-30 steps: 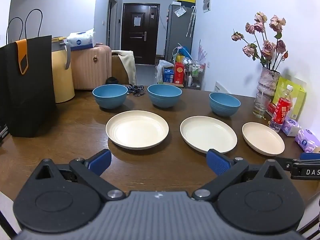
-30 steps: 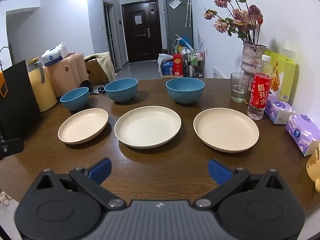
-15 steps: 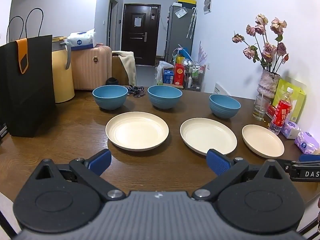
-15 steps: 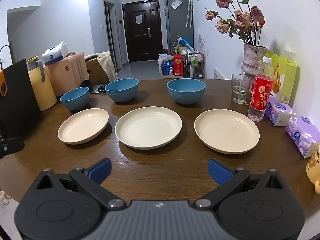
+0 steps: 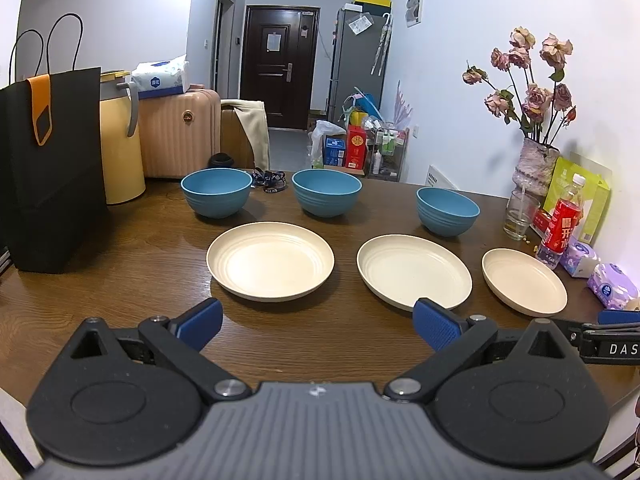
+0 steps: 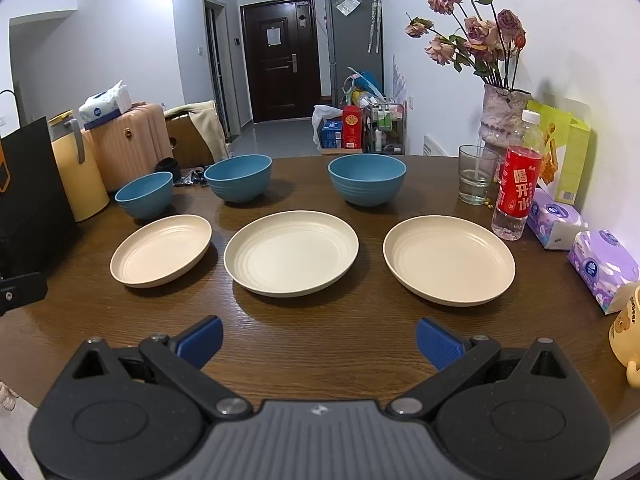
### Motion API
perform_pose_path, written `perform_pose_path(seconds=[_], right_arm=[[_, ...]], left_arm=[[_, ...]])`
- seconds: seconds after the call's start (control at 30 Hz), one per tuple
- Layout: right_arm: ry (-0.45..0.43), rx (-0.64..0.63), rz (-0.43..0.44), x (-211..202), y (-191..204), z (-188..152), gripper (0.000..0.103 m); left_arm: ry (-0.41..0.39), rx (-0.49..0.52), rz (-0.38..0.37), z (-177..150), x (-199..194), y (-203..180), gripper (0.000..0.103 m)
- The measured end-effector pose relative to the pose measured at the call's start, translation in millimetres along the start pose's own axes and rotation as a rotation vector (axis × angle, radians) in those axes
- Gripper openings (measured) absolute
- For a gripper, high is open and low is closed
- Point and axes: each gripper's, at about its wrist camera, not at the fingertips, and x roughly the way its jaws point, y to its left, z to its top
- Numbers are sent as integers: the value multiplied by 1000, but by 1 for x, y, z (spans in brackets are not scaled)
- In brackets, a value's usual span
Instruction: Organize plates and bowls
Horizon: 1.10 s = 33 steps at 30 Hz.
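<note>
Both wrist views face the door from the table's near edge (sharing its dishes).

Ahead of my right gripper, three plates lie in a row on the table; three bowls stand behind them.

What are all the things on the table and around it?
plates: 3, cream, front row on table
bowls: 3, blue, row behind plates
table: 1, brown wood
bottle: 1, red label, right side
glass: 1, clear, beside bottle
vase: 1, dried pink roses, right rear
tissue packs: 2, purple, right edge
mug: 1, yellow, near right edge
bag: 1, black, left side
jug: 1, yellow, behind bag
suitcase: 1, pink, past table
door: 1, dark, far end
left gripper: open, empty
right gripper: open, empty
</note>
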Motion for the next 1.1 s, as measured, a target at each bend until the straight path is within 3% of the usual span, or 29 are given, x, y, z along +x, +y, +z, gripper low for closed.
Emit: perform_pose_path(seconds=[1.1], right_arm=[[1, 1, 3, 0, 2, 0, 103]], left_arm=[[4, -13, 4, 3, 4, 5, 103]])
